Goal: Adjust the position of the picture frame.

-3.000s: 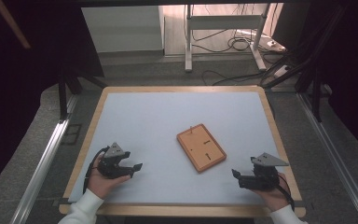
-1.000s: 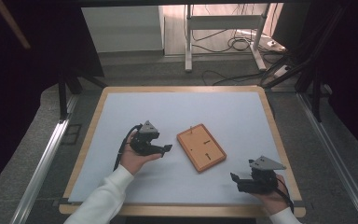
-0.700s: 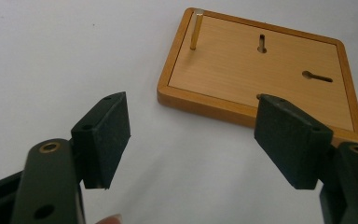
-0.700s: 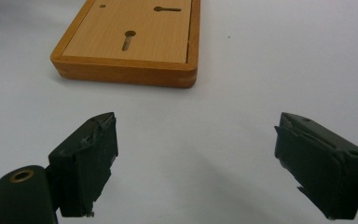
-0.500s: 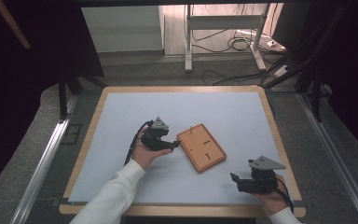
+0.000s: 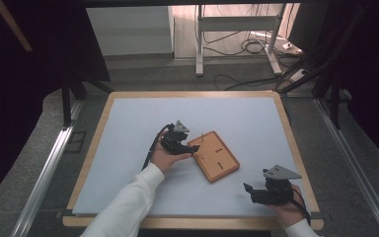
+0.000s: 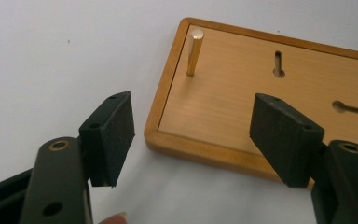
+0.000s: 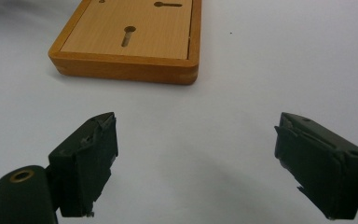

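Your left gripper [image 6: 193, 147] sits at the middle of the high view, right at the near-left corner of the wooden tray [image 6: 225, 164], which lies tilted on the white table [image 6: 128, 128]. In the left gripper view your jaws stand wide apart and have just been closing a little; the tray's corner [image 7: 168, 135] lies between them, but the pads do not press on it. The shallow tray holds one brass peg [image 7: 195, 51] standing upright near its upper-left corner, and two keyhole slots [image 7: 278, 63] are cut in its floor. Your right gripper [image 6: 249, 190] rests at the lower right of the high view, jaws released and grasping nothing, well apart from the tray.
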### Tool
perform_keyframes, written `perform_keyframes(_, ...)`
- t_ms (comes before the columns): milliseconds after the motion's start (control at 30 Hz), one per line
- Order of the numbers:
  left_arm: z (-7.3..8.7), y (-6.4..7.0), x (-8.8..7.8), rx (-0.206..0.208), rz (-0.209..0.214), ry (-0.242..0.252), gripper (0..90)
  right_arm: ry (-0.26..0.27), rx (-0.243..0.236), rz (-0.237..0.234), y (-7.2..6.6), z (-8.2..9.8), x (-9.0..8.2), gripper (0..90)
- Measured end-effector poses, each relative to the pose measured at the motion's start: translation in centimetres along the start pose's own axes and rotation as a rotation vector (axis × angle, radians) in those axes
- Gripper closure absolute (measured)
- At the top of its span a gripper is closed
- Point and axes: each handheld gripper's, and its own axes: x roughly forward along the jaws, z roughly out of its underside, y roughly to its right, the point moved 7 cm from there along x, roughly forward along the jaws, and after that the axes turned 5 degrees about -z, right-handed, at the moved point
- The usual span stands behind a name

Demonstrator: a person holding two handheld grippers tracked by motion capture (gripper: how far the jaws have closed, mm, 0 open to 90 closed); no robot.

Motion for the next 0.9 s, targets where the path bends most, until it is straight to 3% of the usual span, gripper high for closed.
perform_keyframes(433,-1.5,0.3,3.1,0.000,-0.013,0.013,37.9,-0.006,-0.002,-0.003,-0.1,0.1,0.1,13.6)
perform_keyframes(767,-1.8,0.4,4.7,0.003,-0.019,0.034,55.6,-0.011,0.003,-0.005,0.0,0.2,0.3,13.6)
perform_keyframes(800,-1.9,0.3,4.7,-0.006,-0.012,0.039,62.5,-0.011,0.001,-0.006,0.0,0.2,0.3,13.6)
perform_keyframes(900,-1.9,0.1,4.8,-0.012,-0.011,0.046,70.1,-0.015,0.000,-0.007,0.0,0.3,0.3,13.6)
